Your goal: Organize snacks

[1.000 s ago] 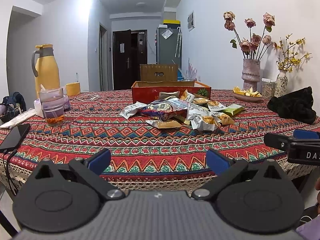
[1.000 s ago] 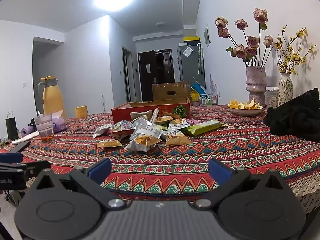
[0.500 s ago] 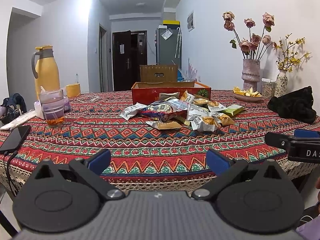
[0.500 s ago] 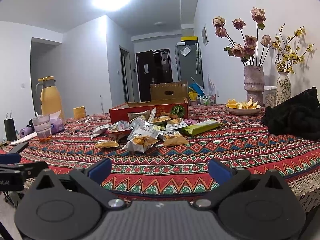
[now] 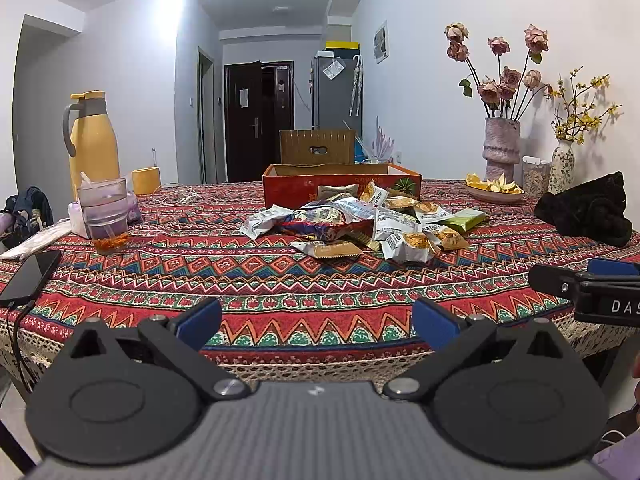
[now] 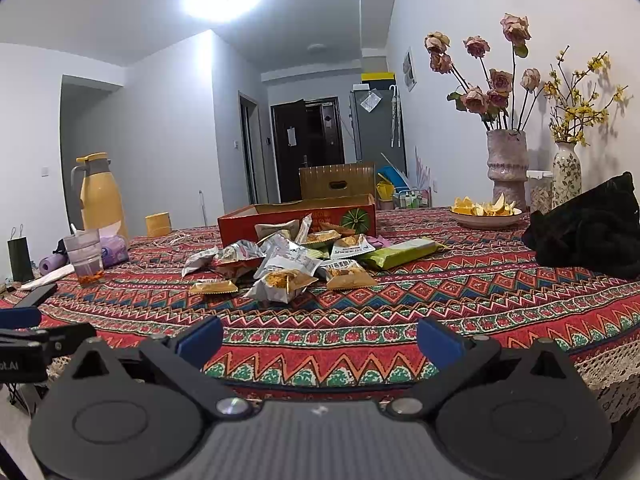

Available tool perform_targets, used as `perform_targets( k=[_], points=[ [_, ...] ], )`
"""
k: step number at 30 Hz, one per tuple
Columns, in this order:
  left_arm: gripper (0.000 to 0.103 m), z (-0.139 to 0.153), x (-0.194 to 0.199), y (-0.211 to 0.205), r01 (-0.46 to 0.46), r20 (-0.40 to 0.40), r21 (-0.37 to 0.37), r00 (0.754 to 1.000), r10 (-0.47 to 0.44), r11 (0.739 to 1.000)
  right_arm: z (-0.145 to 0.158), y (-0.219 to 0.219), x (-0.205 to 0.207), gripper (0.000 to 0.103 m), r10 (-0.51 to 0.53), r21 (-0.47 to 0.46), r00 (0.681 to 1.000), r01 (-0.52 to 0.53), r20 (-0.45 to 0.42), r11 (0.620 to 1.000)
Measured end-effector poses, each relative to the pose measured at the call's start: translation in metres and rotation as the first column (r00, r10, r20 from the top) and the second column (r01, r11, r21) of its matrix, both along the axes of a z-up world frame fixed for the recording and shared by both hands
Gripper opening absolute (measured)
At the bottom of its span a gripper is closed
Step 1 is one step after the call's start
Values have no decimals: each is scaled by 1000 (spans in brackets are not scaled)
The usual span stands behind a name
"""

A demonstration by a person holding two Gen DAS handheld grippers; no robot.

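A heap of snack packets (image 5: pixel 360 224) lies mid-table on the patterned cloth, also in the right wrist view (image 6: pixel 296 256). A green packet (image 6: pixel 404 252) lies at its right. Behind the heap stands an open red cardboard box (image 5: pixel 340 184), seen from the right too (image 6: pixel 296 220). My left gripper (image 5: pixel 316 320) is open and empty at the table's near edge, well short of the snacks. My right gripper (image 6: pixel 318 338) is open and empty, also at the near edge. Each gripper shows at the side of the other's view.
A yellow jug (image 5: pixel 92 144), a plastic cup (image 5: pixel 106 214) and a phone (image 5: pixel 28 278) stand on the left. Two flower vases (image 5: pixel 500 152), a fruit plate (image 5: pixel 494 190) and a black bag (image 5: pixel 592 212) stand on the right.
Both grippers have shifted only slightly; the right view has tilted a little upward. Nothing on the table has moved.
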State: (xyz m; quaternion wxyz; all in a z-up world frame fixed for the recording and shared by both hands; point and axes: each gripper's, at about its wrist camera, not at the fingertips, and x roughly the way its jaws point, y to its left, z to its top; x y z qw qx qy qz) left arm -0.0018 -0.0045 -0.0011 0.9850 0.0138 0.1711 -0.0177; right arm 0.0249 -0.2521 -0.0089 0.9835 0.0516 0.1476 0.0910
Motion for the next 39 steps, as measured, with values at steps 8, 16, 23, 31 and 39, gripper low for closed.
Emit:
perform_targets(
  k=[8, 16, 23, 31, 39],
  points=[
    [103, 0, 0, 0, 0, -1, -1, 1000, 0, 1000, 0, 0, 0, 103, -1, 1, 1000, 1, -1, 1000],
    [103, 0, 0, -1, 0, -2, -1, 1000, 0, 1000, -1, -1, 0, 103, 0, 1, 1000, 0, -1, 1000],
    [103, -2, 2, 2, -16, -11, -8, 1000, 16, 1000, -2, -4, 1, 103, -9, 9, 1000, 9, 4, 1000],
    [103, 1, 18, 4, -24, -27, -8, 999, 23, 1000, 1, -6, 11, 103, -24, 12, 1000, 24, 18, 1000],
    [103, 5, 48, 0, -7, -47, -3, 999, 7, 1000, 8, -8, 34, 103, -31, -7, 999, 31, 31, 999]
  ],
)
